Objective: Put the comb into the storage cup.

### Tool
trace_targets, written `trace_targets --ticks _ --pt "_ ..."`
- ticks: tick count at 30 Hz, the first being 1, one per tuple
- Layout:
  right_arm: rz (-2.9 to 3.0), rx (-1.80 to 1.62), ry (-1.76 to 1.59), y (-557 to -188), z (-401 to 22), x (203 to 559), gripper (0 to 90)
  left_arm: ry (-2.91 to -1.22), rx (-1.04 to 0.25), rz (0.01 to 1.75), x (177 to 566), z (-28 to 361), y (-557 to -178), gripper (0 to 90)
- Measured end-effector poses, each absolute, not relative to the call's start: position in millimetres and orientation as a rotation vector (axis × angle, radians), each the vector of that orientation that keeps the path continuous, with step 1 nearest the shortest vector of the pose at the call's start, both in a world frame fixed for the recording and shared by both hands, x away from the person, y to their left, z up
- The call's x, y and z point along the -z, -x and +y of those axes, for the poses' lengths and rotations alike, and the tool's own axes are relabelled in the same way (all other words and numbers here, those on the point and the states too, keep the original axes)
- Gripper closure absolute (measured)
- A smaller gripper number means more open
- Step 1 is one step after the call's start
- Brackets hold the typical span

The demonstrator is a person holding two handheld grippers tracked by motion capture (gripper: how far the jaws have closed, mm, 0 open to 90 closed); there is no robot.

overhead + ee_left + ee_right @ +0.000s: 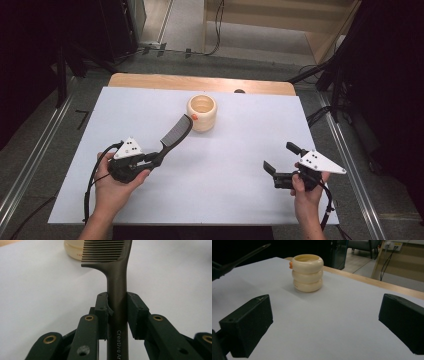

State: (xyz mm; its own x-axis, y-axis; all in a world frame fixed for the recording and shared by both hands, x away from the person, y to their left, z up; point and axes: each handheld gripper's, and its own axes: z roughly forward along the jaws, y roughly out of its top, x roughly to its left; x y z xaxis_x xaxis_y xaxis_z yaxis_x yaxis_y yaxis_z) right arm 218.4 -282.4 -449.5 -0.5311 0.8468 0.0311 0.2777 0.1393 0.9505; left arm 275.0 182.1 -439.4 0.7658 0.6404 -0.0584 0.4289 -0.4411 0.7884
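Left gripper (156,161): seen in the high view at the left of the table, held in the person's left hand (116,187); its jaws are clamped on the handle of a dark comb (175,136).
Grip, close up: in the left gripper view both pads are pressed against the comb (117,290) handle from either side, a detail too small to be made out from above.
Comb handle: white lettering is read along the handle in the left gripper view; it cannot be read in the high view.
Comb position: in the high view the toothed end is pointed up and to the right, its tip just beside the cream cup (202,113); whether the two touch cannot be told.
Comb in the right gripper view: the comb (244,256) is seen as a thin dark blade raised clear of the table at the upper left.
Cup: the cup (307,272) is shown by the right gripper view to be built of three stacked rings, with a small orange piece (290,264) at its rim; from above its open mouth is seen.
Right gripper (281,159): held in the right hand (307,192) at the right of the white table (240,200), well apart from the cup; its jaws are spread wide with nothing between them.
Table edge: a wooden strip (200,82) is seen beyond the white surface.
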Motion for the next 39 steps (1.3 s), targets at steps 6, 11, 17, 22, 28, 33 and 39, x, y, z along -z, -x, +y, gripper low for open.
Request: trace_targets --ticks 6,11,17,22,28,33,39 --pt "1.938 -1.423 -1.061 -227.0 -262.4 442.9 0.0 -2.038 -0.315 0.787 439.4 174.9 -272.5 72.2" --pt "1.967 -1.445 -1.047 -233.0 -245.4 436.6 0.0 -1.996 -0.332 0.759 439.1 164.5 -269.6 72.2" --pt "1.981 -1.474 -1.043 -239.1 -230.9 431.7 0.0 -1.954 -0.325 0.737 442.1 155.1 -265.5 72.3" --pt "1.988 -1.516 -1.045 -245.1 -215.0 429.6 0.0 -1.933 -0.307 0.711 450.0 144.4 -260.5 72.3" --pt "1.993 -1.561 -1.046 -247.8 -196.4 429.0 0.0 -1.902 -0.276 0.694 453.7 137.1 -256.7 72.3" --pt "2.030 -1.600 -1.043 -246.6 -179.7 433.5 0.0 -1.880 -0.286 0.679 455.7 135.2 -251.5 72.2" --pt "2.035 -1.692 -1.067 -244.5 -169.1 437.0 0.0 -1.862 -0.273 0.661 461.5 131.2 -246.4 72.2"
